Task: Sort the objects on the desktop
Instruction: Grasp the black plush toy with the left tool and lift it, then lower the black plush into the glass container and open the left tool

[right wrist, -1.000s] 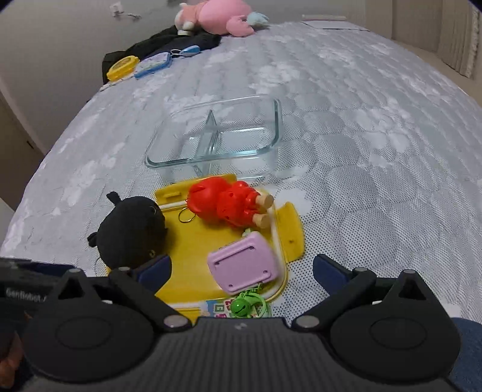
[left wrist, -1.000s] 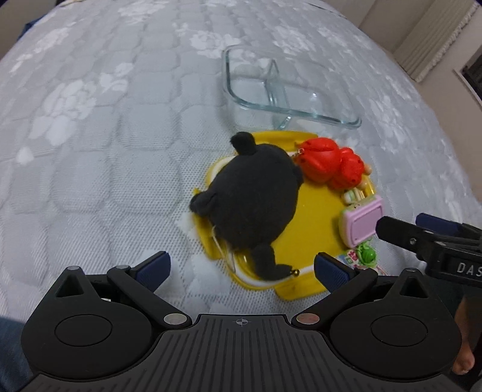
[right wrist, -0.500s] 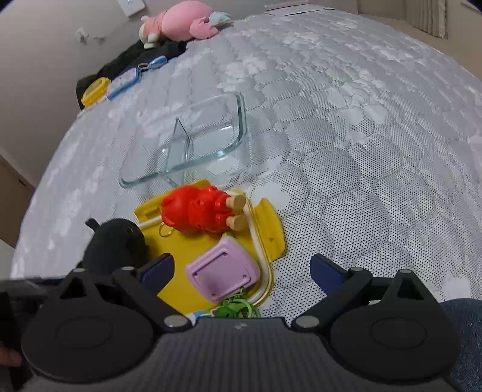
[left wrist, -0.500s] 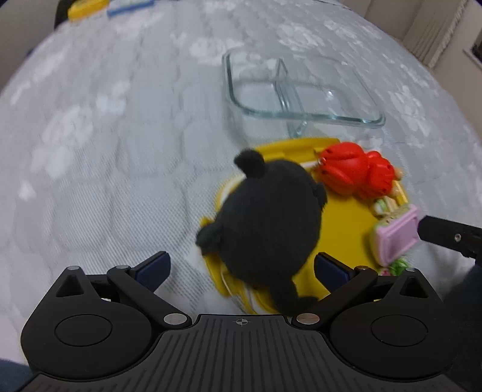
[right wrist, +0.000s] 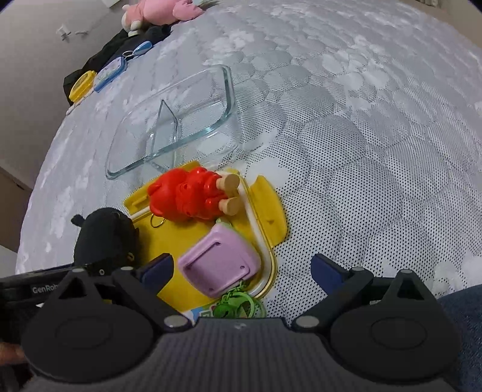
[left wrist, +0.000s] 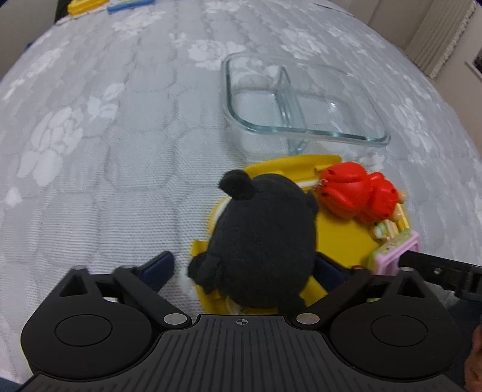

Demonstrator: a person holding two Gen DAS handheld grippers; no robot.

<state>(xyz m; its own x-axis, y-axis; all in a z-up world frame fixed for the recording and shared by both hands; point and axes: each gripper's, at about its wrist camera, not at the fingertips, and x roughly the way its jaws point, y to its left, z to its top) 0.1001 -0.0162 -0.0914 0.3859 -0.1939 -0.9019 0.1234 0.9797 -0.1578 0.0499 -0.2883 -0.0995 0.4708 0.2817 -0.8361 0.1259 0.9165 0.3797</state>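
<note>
A black plush toy [left wrist: 265,238] lies on the left part of a yellow lid [left wrist: 340,238]. My left gripper [left wrist: 244,268] is open, with one finger on each side of the plush; the plush hides part of the right finger. A red figure [right wrist: 192,196] and a purple toy [right wrist: 220,265] also rest on the yellow lid [right wrist: 265,205]. Low over the purple toy, my right gripper [right wrist: 244,268] is open; the toy sits nearer its left finger. A green keychain [right wrist: 238,307] peeks out just under the gripper body. Beyond the lid stands an empty divided glass container [left wrist: 301,99].
Everything sits on a grey quilted bed surface [left wrist: 120,150]. At the far edge lie a pink plush [right wrist: 162,9], dark cloth, a yellow item [right wrist: 81,84] and a blue item [right wrist: 110,71]. The left gripper's body [right wrist: 45,283] shows at the right wrist view's left edge.
My left gripper has moved forward, so the black plush now sits between its fingers. The right gripper has come closer to the purple toy and tilted.
</note>
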